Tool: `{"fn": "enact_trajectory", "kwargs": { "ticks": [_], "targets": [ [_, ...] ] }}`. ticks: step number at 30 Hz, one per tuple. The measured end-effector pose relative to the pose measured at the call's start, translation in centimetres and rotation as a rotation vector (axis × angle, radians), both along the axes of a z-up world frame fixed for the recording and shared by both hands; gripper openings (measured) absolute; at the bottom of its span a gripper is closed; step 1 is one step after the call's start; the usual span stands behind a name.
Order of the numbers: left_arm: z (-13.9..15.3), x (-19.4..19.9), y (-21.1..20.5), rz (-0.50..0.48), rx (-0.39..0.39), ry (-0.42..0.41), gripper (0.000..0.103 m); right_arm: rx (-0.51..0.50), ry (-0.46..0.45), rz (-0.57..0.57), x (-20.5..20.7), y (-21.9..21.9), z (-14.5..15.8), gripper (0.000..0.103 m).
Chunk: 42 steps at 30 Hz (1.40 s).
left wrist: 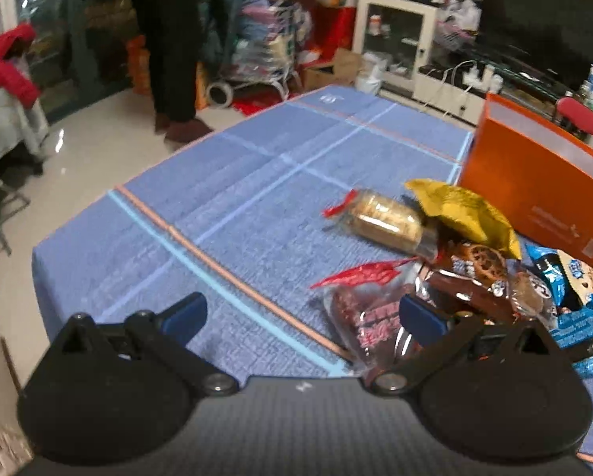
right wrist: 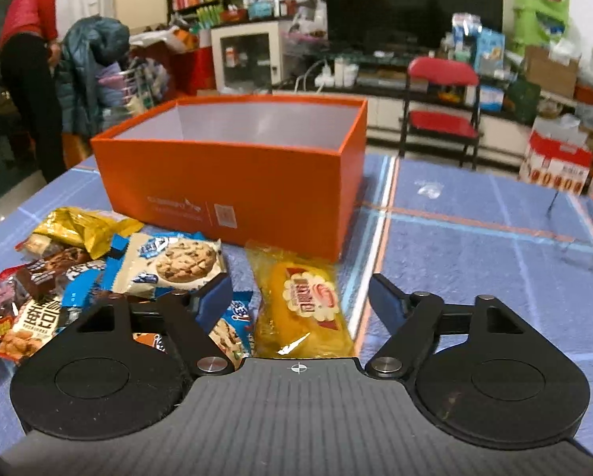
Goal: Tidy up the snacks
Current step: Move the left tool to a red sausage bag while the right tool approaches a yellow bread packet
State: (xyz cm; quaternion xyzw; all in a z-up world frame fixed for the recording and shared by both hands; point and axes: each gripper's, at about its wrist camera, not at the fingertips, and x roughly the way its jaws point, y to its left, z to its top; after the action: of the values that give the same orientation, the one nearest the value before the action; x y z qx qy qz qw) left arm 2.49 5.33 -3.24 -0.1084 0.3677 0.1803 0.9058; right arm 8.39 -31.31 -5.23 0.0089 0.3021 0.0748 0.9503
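Blue pads stand wide apart on both tools, neither pinching anything. Low in the right wrist view, the right gripper has its spread jaws straddling a yellow cake packet that lies flat on the blue tablecloth; no pad presses it yet. Low in the left wrist view, the left gripper is spread as far as it goes, with a clear-wrapped dark pink snack beside its right-hand pad, the rest of the gap over bare cloth.

Left of centre in the right view lies the heap: a chocolate-chip cookie packet, a gold foil bag and smaller wrappers overlapping one another. Behind them, mid-frame, stands the open orange box, just beyond the yellow packet's far end, apparently empty.

The step in hand looks like picking the yellow packet for the box. It should go well if the jaws settle across the packet's narrow width, close gently on the soft cake, then lift clear of the box wall before moving over the opening.
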Motion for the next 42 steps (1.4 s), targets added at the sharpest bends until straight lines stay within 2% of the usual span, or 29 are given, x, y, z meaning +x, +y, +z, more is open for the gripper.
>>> {"fn": "enact_trajectory", "kwargs": {
  "ticks": [9, 22, 28, 30, 31, 35, 39, 42],
  "targets": [
    [-0.3, 0.0, -0.8, -0.008, 0.012, 0.008, 0.102, 0.023, 0.023, -0.036, 1.6, 0.2, -1.9, 0.074],
    [-1.5, 1.0, -1.2, 0.042, 0.027, 0.027, 0.102, 0.039, 0.039, -0.073, 2.6, 0.7, -3.1, 0.071],
    [-1.5, 1.6, -1.9, 0.057, 0.008, -0.002, 0.102, 0.040, 0.038, -0.075, 2.8, 1.1, -3.5, 0.073],
    [-1.5, 1.7, -1.7, 0.073, -0.050, -0.005, 0.102, 0.043, 0.035, -0.079, 2.8, 1.0, -3.5, 0.074],
    [-1.5, 1.7, -1.7, 0.067, -0.072, -0.012, 0.102, 0.048, 0.037, -0.080, 2.8, 0.9, -3.6, 0.074],
    [-2.2, 2.6, -3.1, -0.010, -0.032, -0.006, 0.102, 0.054, 0.040, -0.083, 2.8, 0.8, -3.7, 0.074],
    [-3.1, 3.4, -3.0, -0.056, -0.052, 0.016, 0.102, 0.075, 0.056, -0.078, 2.8, 0.6, -3.8, 0.069],
    [-3.3, 3.2, -3.2, -0.089, 0.005, 0.043, 0.102, 0.082, 0.063, -0.077, 2.8, 0.5, -3.9, 0.071]
  ]
}}
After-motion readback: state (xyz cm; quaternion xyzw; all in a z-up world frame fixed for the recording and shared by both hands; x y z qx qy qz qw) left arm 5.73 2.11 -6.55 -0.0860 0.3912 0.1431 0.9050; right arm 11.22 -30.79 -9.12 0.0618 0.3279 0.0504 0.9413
